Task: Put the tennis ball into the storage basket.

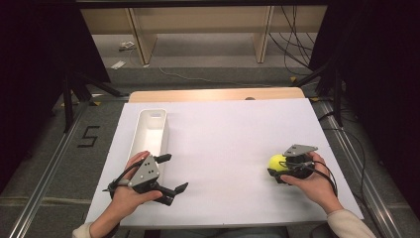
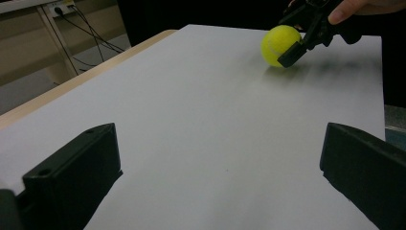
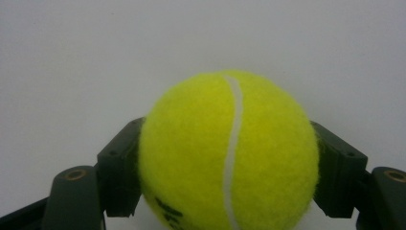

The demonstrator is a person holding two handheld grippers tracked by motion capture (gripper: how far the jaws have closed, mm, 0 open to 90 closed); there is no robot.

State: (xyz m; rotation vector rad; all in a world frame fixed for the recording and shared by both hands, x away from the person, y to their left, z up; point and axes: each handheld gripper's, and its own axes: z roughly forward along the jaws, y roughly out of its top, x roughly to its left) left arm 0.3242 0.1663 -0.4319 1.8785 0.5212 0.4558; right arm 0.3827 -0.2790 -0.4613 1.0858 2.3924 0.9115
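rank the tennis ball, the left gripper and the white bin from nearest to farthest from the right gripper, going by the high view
1. tennis ball: between the jaws of the right gripper, at the table's right side.
2. left gripper: across the table at the near left, jaws wide apart.
3. white bin: at the far left, beyond the left gripper.

the left gripper (image 1: 167, 173) lies low in the person's left hand (image 1: 130, 191), its jaws spread wide with bare space between them. the right gripper (image 1: 278, 171), held in the right hand (image 1: 313, 182), has both jaws pressed against what sits between them, one on each side.
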